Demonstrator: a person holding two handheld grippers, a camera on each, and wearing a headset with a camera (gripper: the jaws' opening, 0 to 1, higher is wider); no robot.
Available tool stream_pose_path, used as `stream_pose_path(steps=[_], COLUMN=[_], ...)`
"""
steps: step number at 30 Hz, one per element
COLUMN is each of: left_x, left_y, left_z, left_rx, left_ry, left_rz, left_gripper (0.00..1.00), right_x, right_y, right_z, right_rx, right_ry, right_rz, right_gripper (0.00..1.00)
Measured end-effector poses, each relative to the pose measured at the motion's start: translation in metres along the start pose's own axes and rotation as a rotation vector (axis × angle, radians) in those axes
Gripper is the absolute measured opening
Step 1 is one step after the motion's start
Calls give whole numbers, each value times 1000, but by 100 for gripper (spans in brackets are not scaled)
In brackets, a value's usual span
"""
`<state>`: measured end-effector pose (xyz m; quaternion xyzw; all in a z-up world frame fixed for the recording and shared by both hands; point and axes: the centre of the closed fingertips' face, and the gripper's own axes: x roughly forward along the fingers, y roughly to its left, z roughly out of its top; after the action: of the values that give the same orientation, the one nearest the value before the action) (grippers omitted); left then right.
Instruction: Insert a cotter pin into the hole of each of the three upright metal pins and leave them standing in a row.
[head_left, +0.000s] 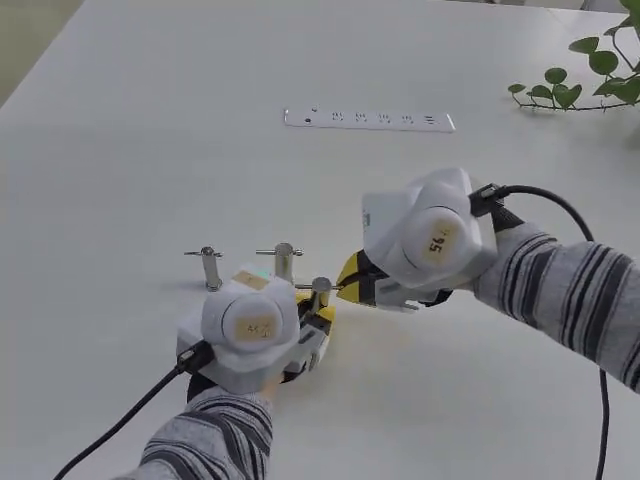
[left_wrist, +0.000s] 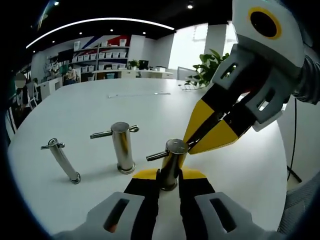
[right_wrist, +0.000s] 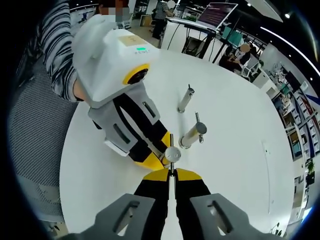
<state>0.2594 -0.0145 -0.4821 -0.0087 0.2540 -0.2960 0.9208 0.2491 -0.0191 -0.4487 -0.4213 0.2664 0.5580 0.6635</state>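
Left gripper (left_wrist: 169, 176) sits low at the table (head_left: 150, 120) w/ its fingers pressed against the lower shaft of the near metal pin (left_wrist: 172, 159), one each side, holding it upright. In the head view this pin is the rightmost of three, just fwd of the left gripper's white body. A cotter pin (left_wrist: 157, 156) runs thru the hole below its head, straight end poking out on the side away from the right gripper (right_wrist: 170, 176). That gripper comes in from the person's right. Its yellow fingers are almost closed, pinching the cotter pin's near end right beside the pin head. In the right gripper view the thin wire runs from btwn the tips, across the head and out the far side. The middle metal pin (left_wrist: 122, 149) stands upright near the held one, not touching, w/ the middle cotter pin (left_wrist: 104, 134) crosswise thru its top. The far metal pin (left_wrist: 64, 162) stands further left w/ the far cotter pin (left_wrist: 52, 145) thru it. It looks upright in the head view but leans in the left gripper view. The three pins form a rough row. A white power strip (head_left: 370, 120) lies well apart toward the far side of the table, and a leafy plant (head_left: 590, 75) is at the far right corner. A black cable (head_left: 120, 425) trails from the left gripper, and striped sleeves (head_left: 570, 290) cover both arms.
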Motion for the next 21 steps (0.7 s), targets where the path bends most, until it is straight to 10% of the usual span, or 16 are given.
stream_pose_path(steps=[21], left_x=[1], left_y=[1], left_z=[-3], left_rx=[-11], left_ry=[9], left_rz=[12], left_gripper=[11], right_x=[-5], right_y=[-1], right_z=[3], right_rx=[44], right_ry=[-26], right_rz=[-27], right_gripper=[4])
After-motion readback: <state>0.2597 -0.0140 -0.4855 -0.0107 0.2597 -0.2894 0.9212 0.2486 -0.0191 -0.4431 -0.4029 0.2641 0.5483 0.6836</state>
